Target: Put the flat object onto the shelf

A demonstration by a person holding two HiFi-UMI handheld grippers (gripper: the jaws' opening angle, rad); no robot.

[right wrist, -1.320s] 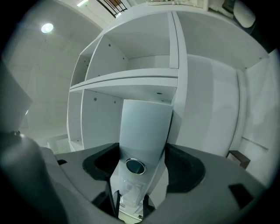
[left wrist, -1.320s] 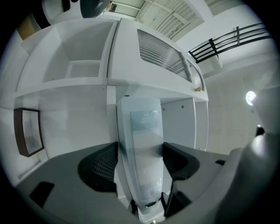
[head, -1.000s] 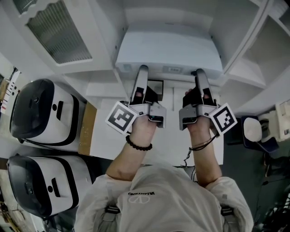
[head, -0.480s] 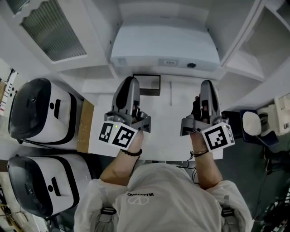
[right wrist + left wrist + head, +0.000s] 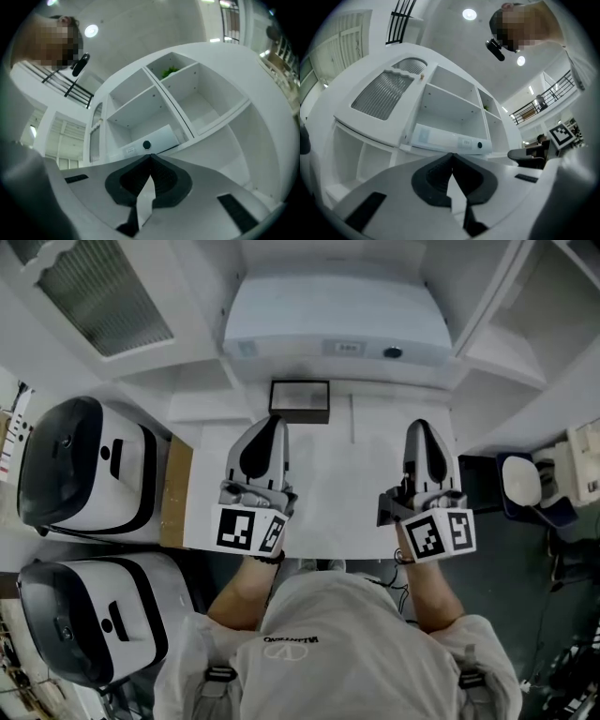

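Observation:
The flat object [image 5: 337, 320], a wide white slab with a small label and a dark round button on its front edge, lies on a shelf board of the white shelf unit [image 5: 202, 381]. It also shows in the left gripper view [image 5: 450, 139] and the right gripper view [image 5: 152, 139]. My left gripper [image 5: 272, 421] hovers over the white table, well short of the slab. Its jaws finish closing, tips [image 5: 451, 154] touching, with nothing between them. My right gripper [image 5: 427, 426] is level with it to the right, jaws likewise closing to shut [image 5: 150, 155] and empty.
A small dark-framed tray [image 5: 299, 399] sits on the white table [image 5: 347, 484] just ahead of the left gripper. Two black-and-white appliances [image 5: 84, 470] [image 5: 84, 615] stand at the left. A louvred panel [image 5: 94, 296] tops the shelf unit's left side. Open compartments [image 5: 525, 306] lie to the right.
Both grippers have drawn back from the flat object's front edge toward the person, and their jaws have gone from wide open to shut. The object stays on the shelf.

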